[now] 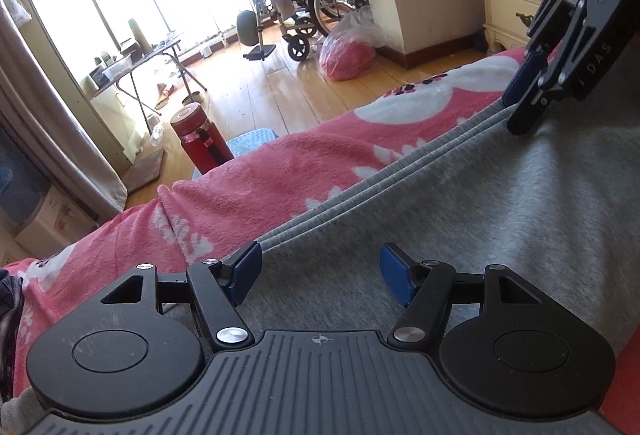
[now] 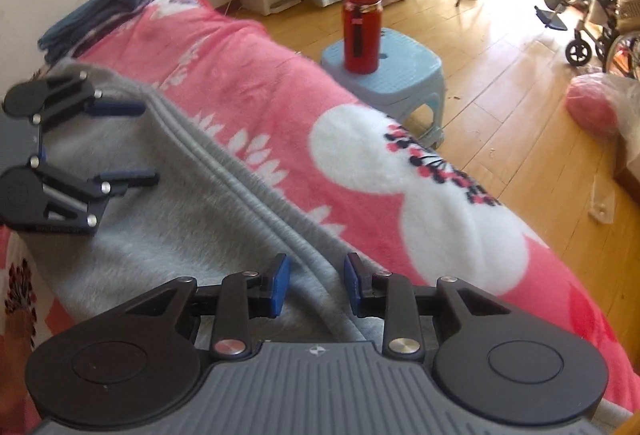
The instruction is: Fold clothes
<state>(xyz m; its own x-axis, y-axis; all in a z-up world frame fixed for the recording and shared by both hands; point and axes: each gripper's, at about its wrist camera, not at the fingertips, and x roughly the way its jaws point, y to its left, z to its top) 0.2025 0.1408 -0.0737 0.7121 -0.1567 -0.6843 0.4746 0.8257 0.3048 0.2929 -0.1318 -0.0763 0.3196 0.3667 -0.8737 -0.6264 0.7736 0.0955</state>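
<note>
Left wrist view: left tongs are being held open over the grey garment, likely awaiting a grip. Right tongs are straddling its ribbed hem, narrowly parted, not pinching, likely for lifting a fold off the blanket.

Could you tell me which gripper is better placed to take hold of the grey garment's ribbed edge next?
Right. The right gripper already straddles the ribbed edge of the grey garment; the left gripper sits mostly over its flat cloth.

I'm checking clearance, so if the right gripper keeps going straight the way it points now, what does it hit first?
Most likely the ribbed hem of the grey garment, lying between the open right gripper fingertips; depth is hard to judge.
</note>
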